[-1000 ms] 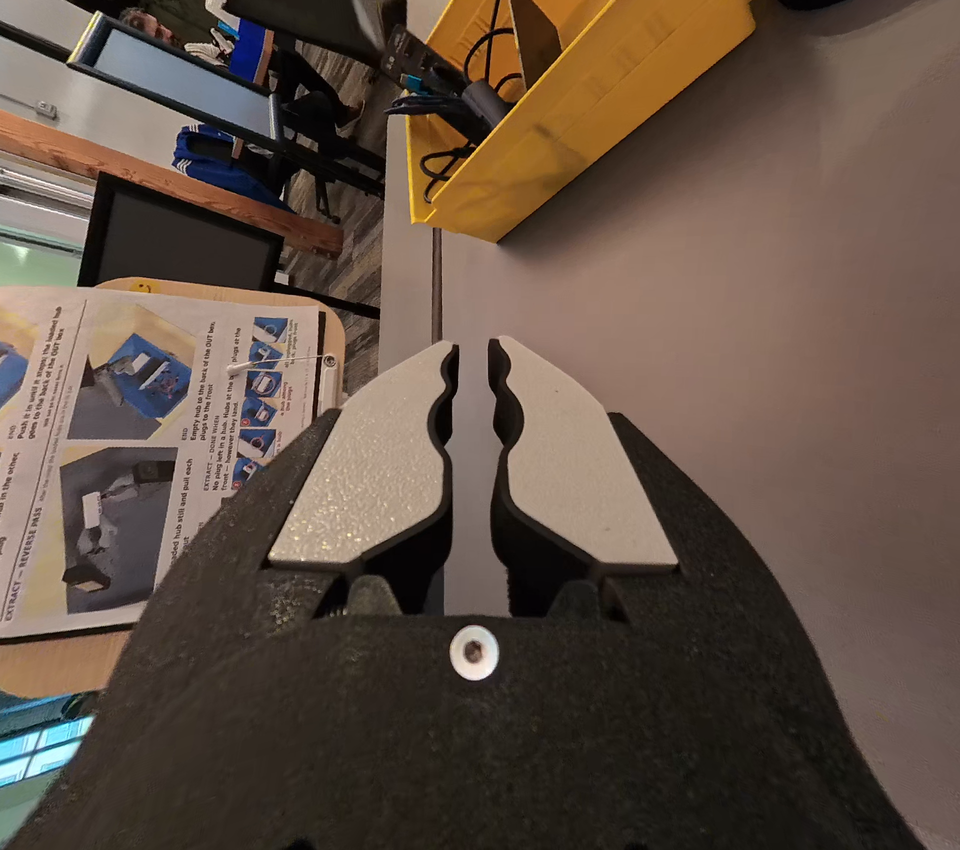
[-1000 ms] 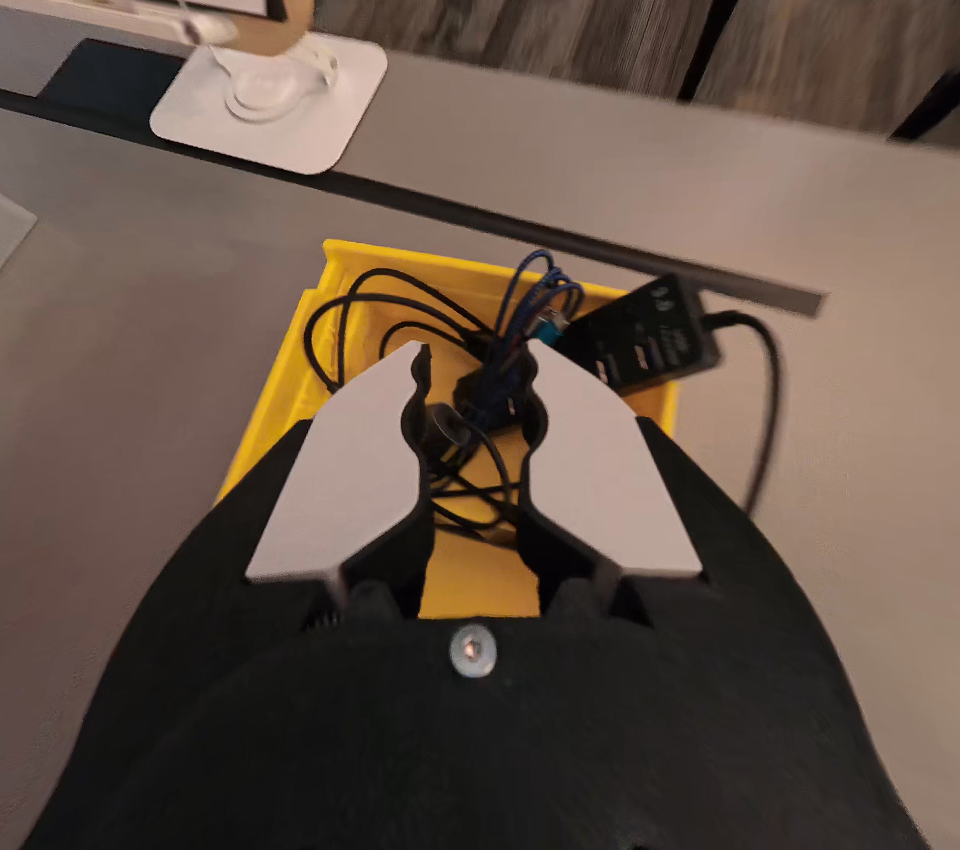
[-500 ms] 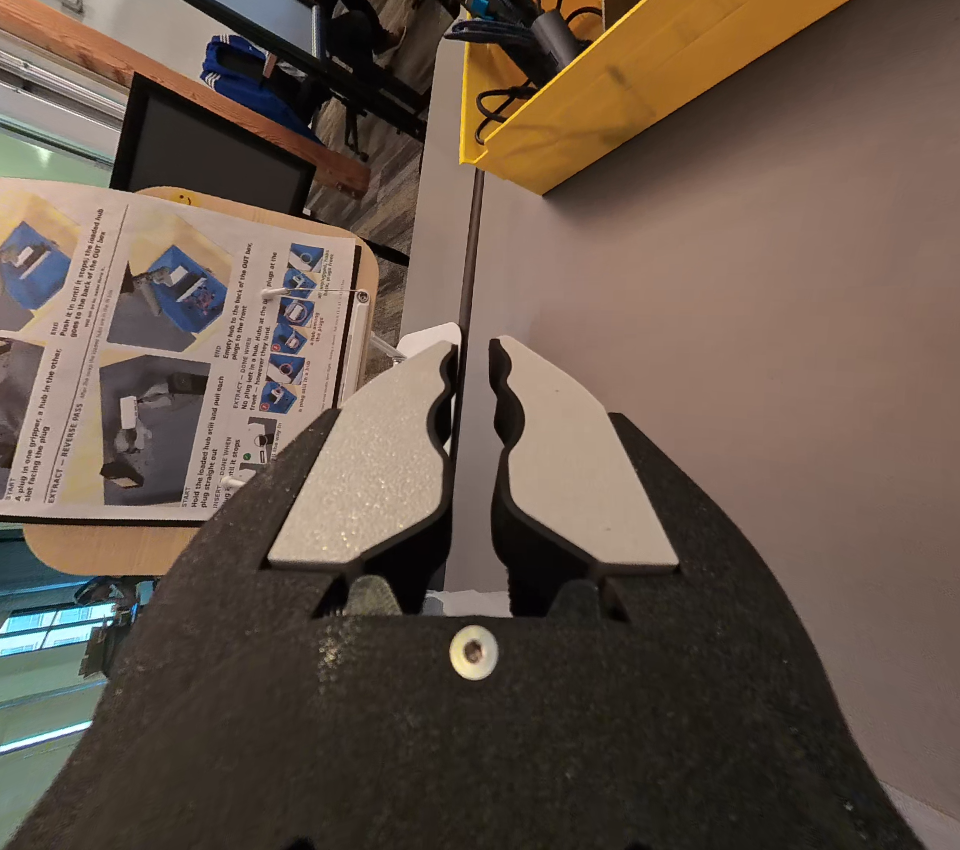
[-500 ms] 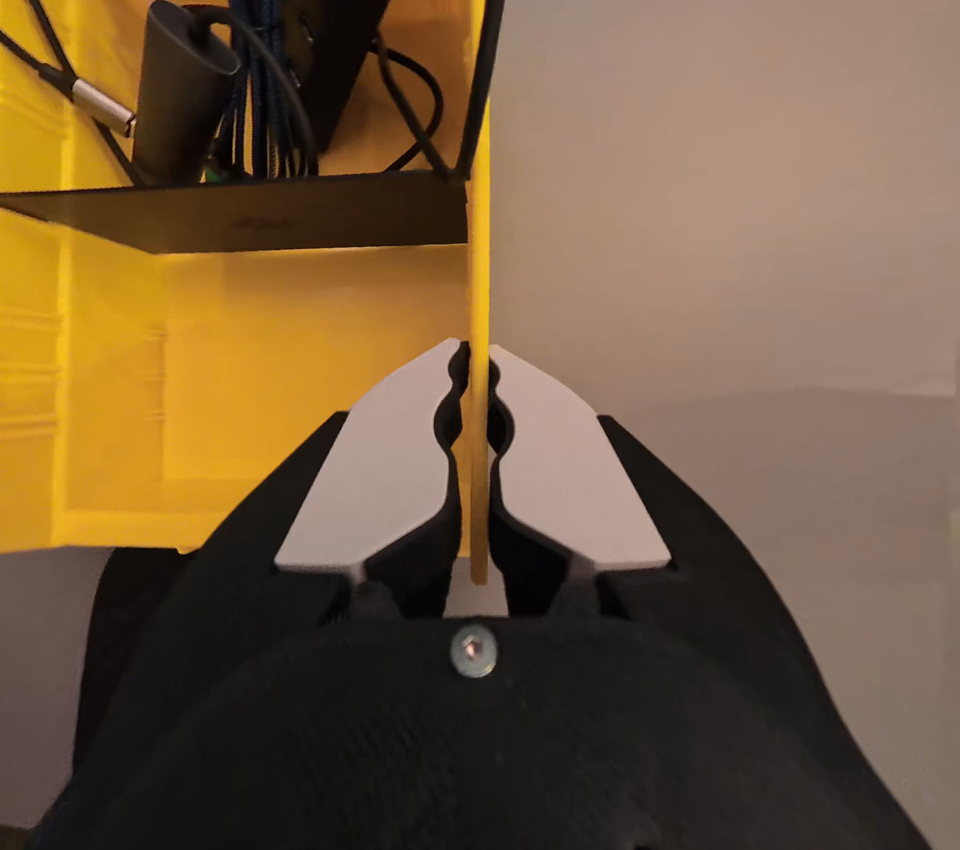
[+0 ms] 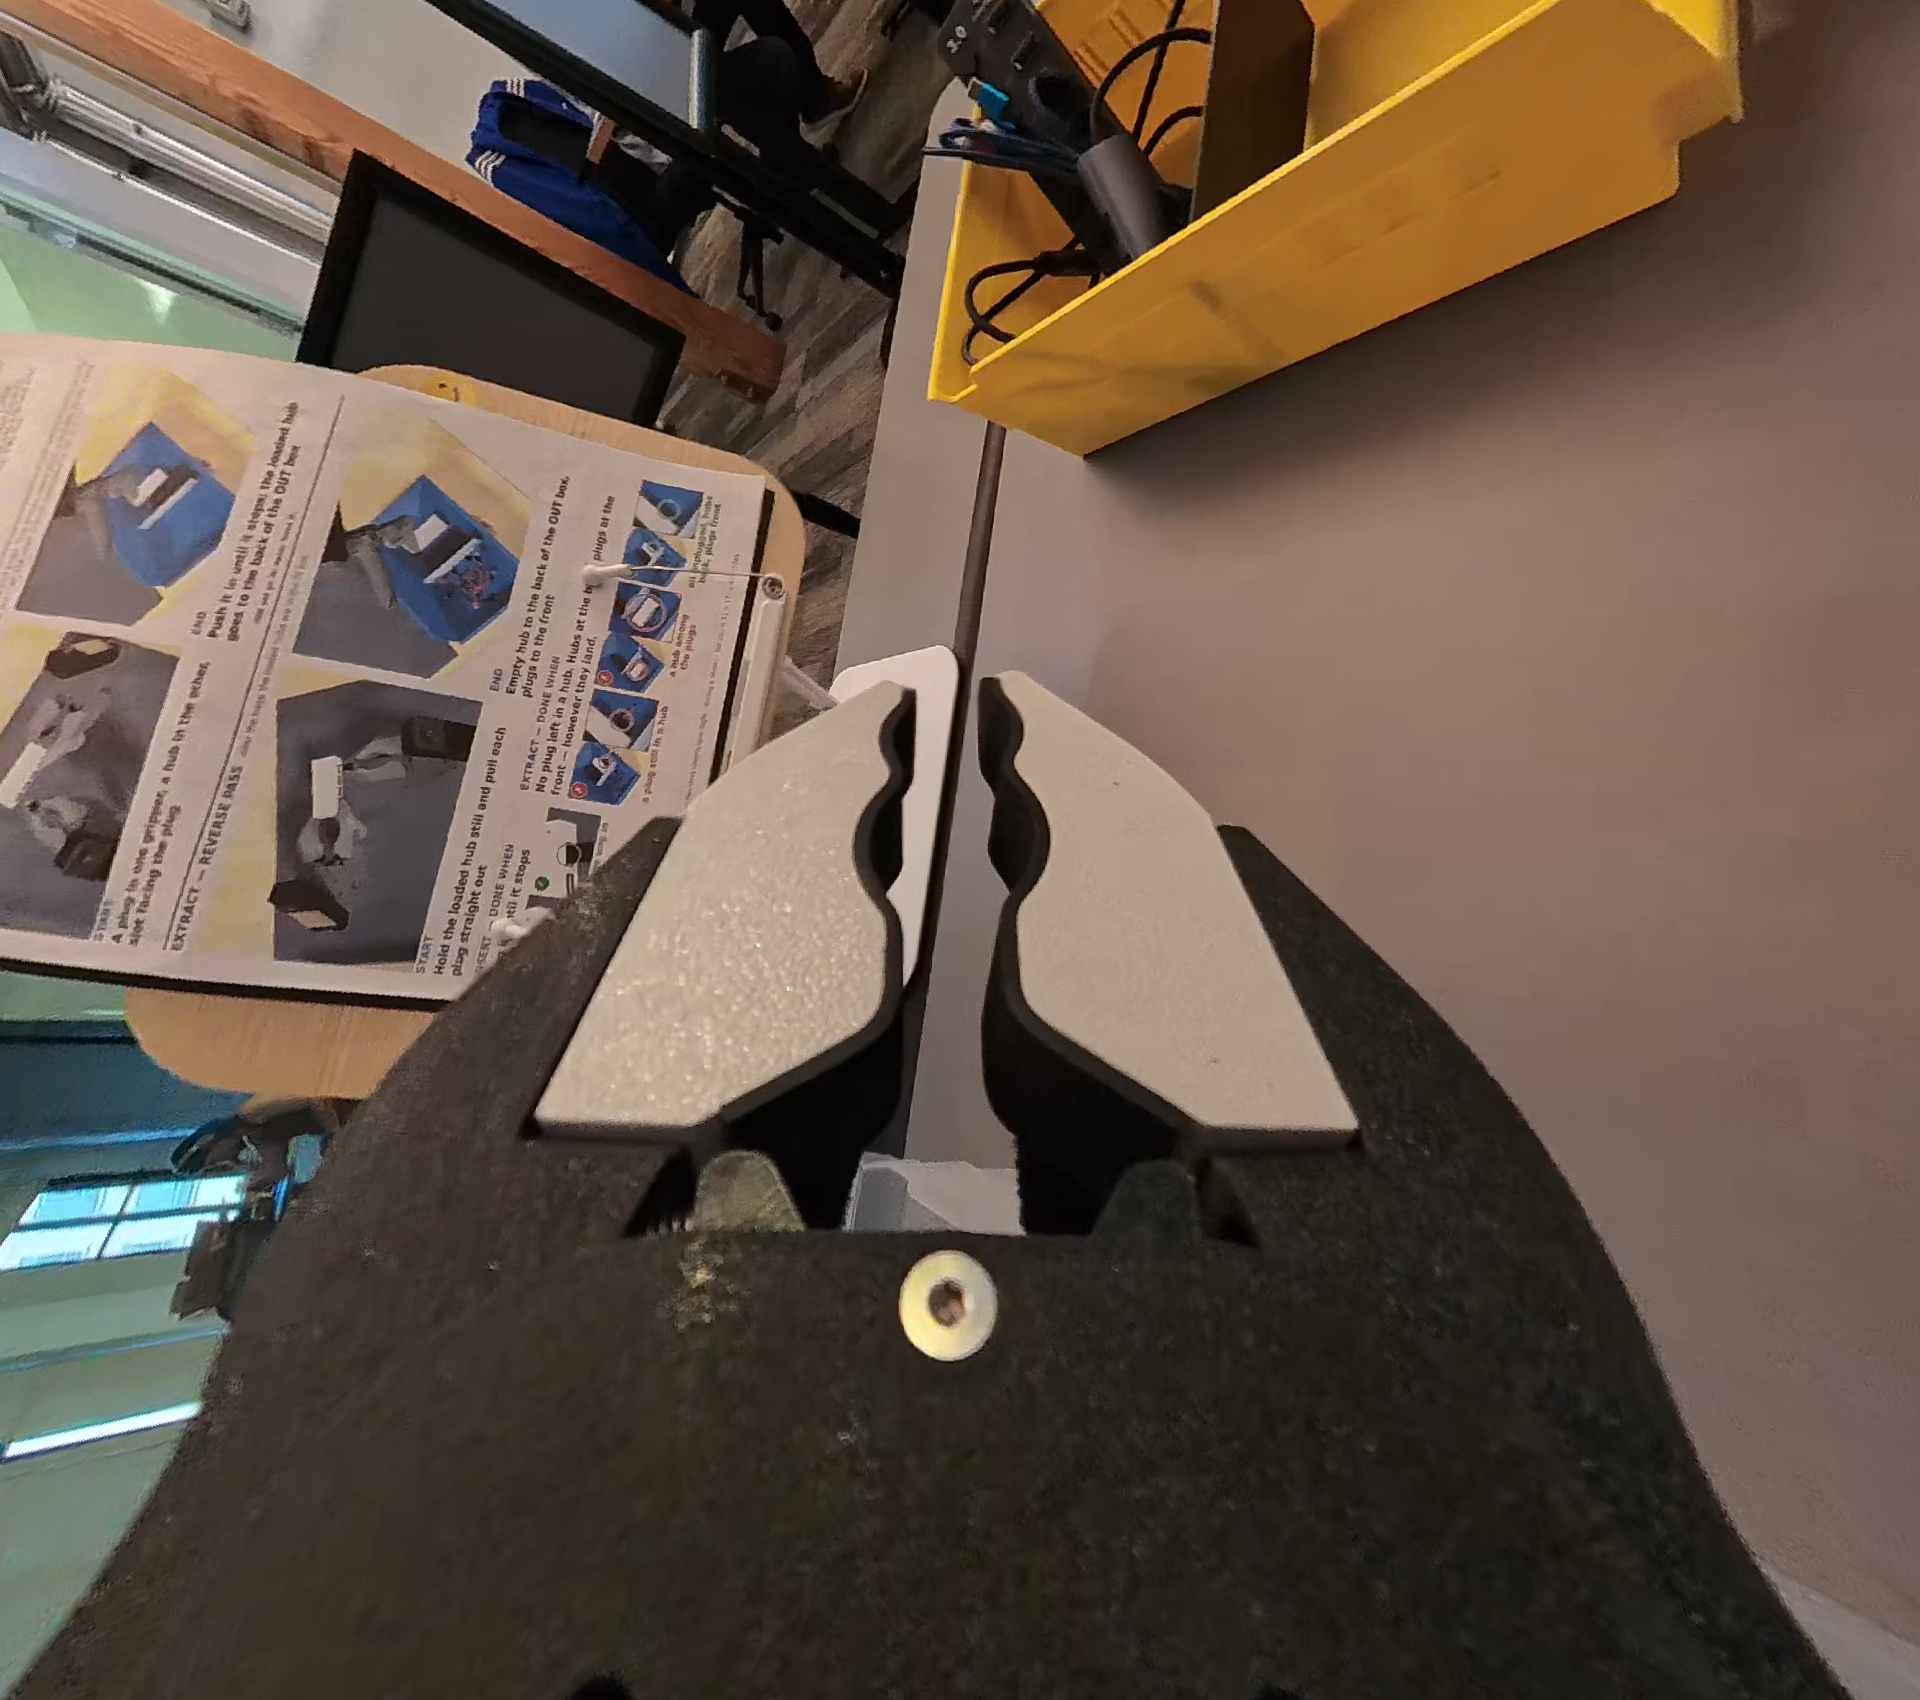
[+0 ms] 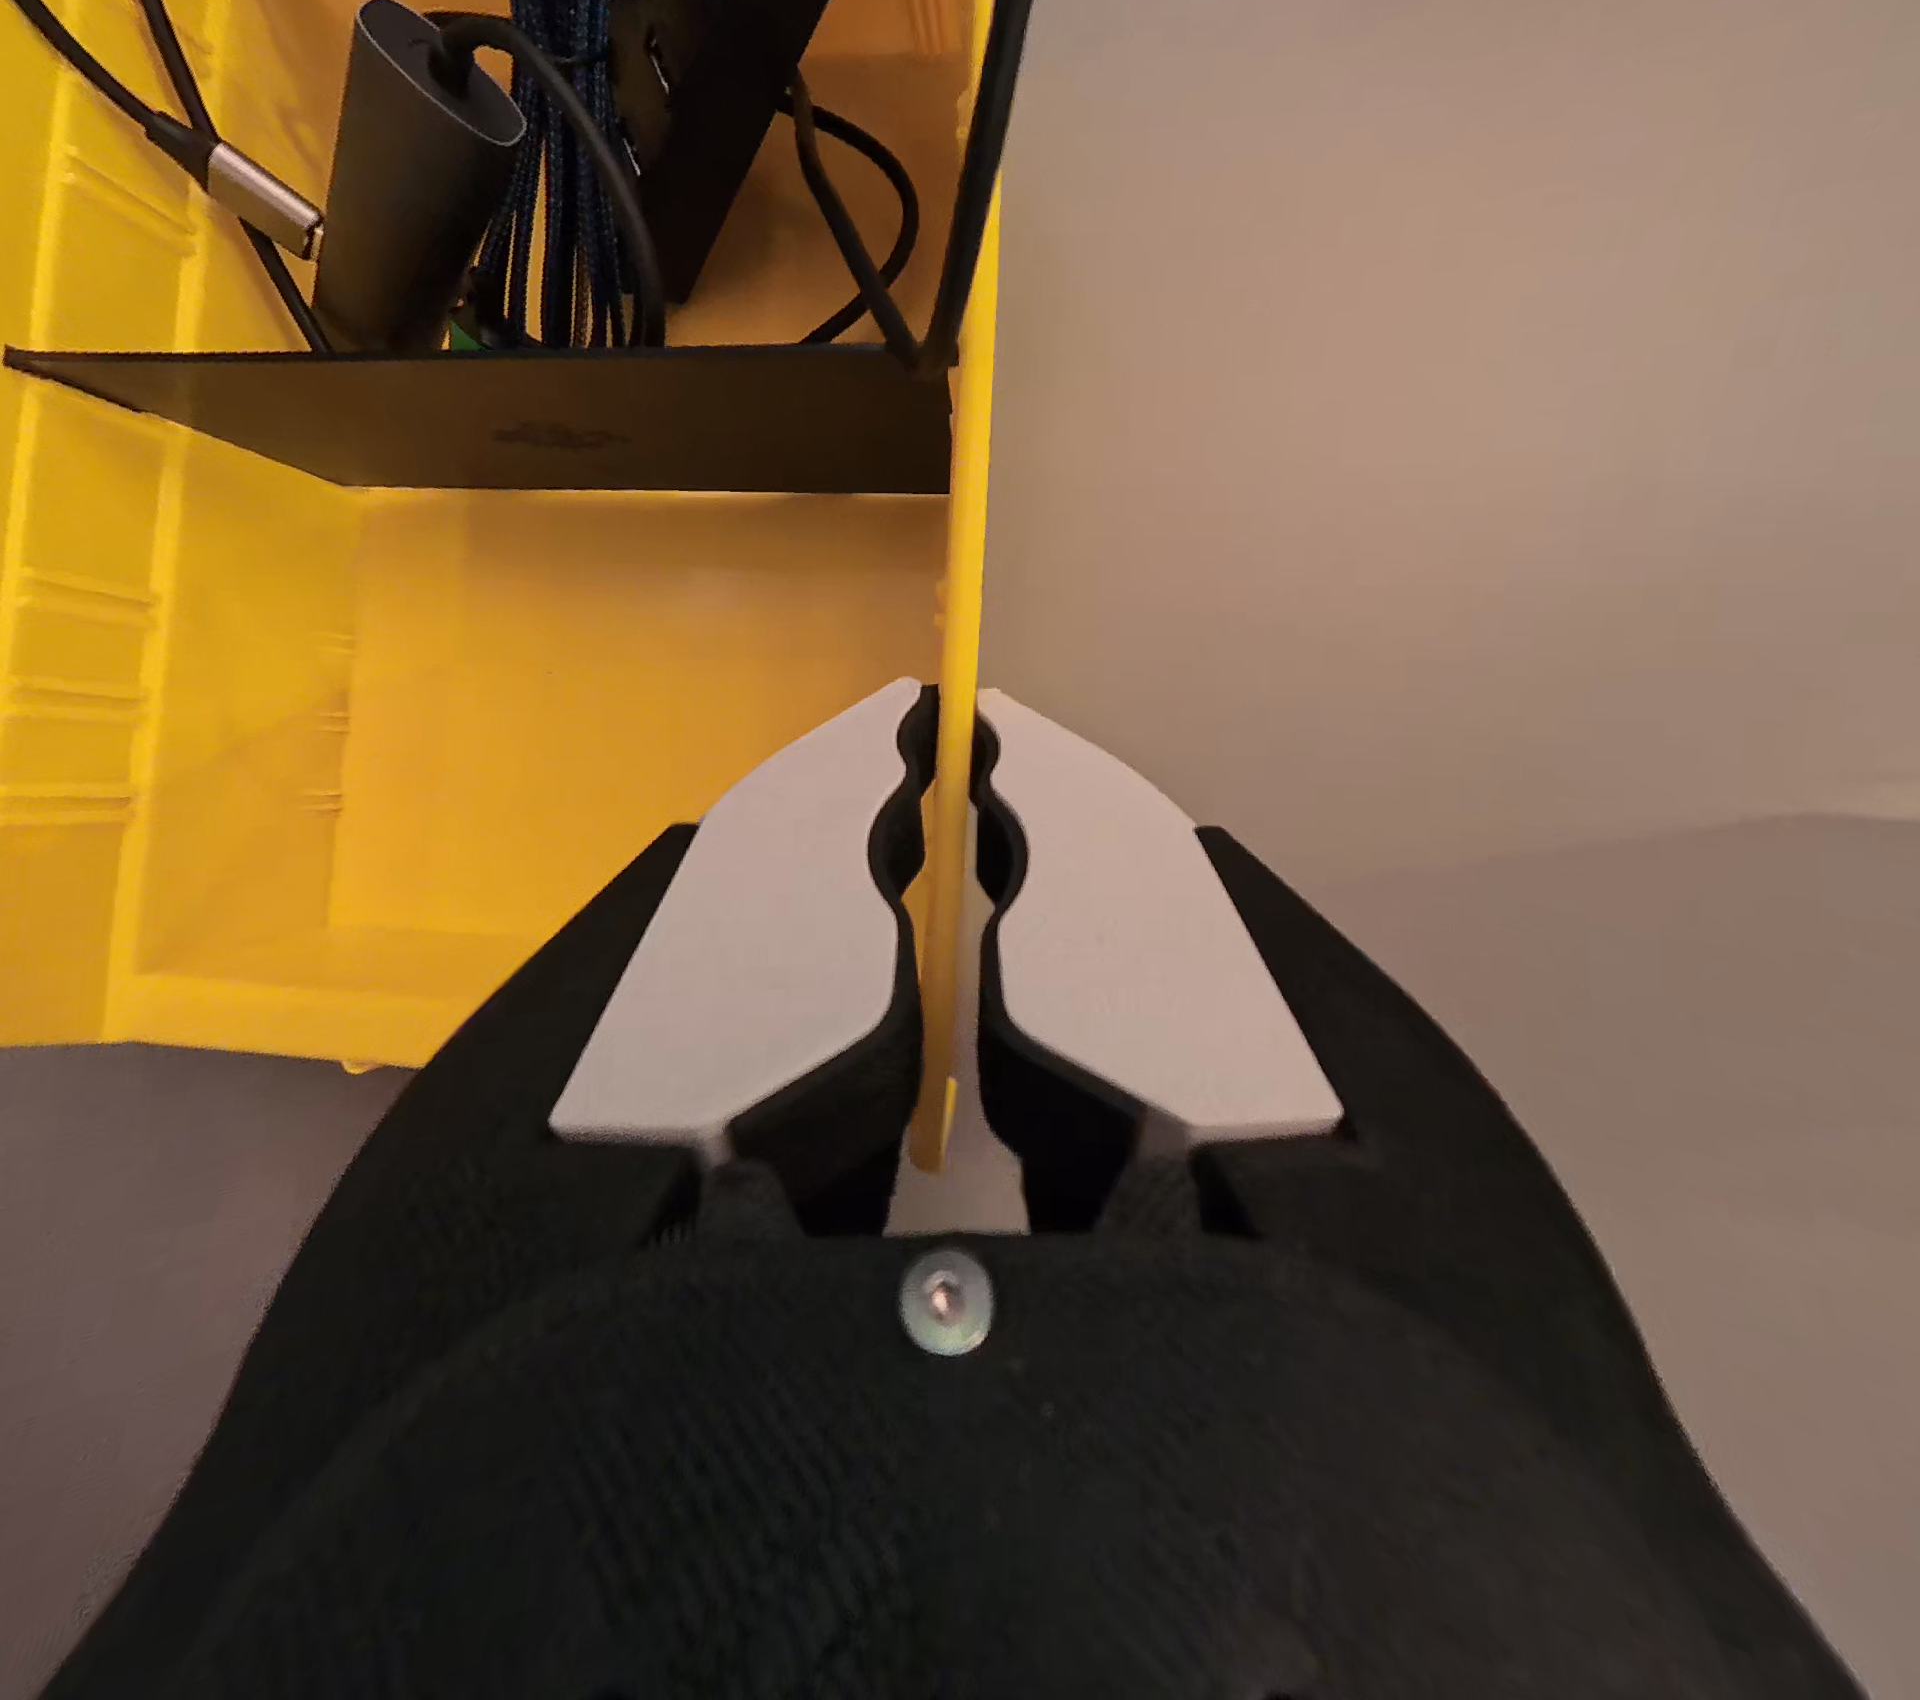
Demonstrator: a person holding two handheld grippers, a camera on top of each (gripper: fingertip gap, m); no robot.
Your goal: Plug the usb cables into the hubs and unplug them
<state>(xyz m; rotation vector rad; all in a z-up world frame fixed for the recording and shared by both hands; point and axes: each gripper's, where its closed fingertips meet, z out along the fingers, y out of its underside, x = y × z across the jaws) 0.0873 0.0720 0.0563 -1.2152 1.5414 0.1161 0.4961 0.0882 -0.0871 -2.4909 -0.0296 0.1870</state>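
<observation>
Yellow plastic makes up the bin (image 6: 260, 715) that holds everything the task needs: a black hub (image 6: 748, 40) leaning up against the far compartment's wall, a grey hub (image 6: 416, 164) beside it, a bundle of dark blue braided cables (image 6: 561, 123) between them, and thin black cables (image 6: 135, 19), one ending in a silver plug (image 6: 265, 201). A black divider (image 6: 499, 424) separates this far compartment from the near one, which looks empty.

Right gripper (image 6: 951, 705) has its fingers (image 6: 790, 902) pinching the bin's thin side wall (image 6: 971, 507), which runs edge-on straight away from the camera; the hubs and cables lie ahead and to the left of that wall, past the divider. So the right gripper is the nearer one, though it is occupied with the bin itself, probably to steady or shift it.

Left gripper (image 5: 948, 694) sits low over the grey table (image 5: 1455, 715), fingers (image 5: 748, 912) drawn nearly together with a narrow gap and nothing between them. From it the bin (image 5: 1351, 248) lies well ahead and to the right, the black hub (image 5: 1023, 61) poking above its rim. An instruction sheet on a wooden board (image 5: 364, 684) stands to its left.

No plug is seated or held yet, by my reading.
</observation>
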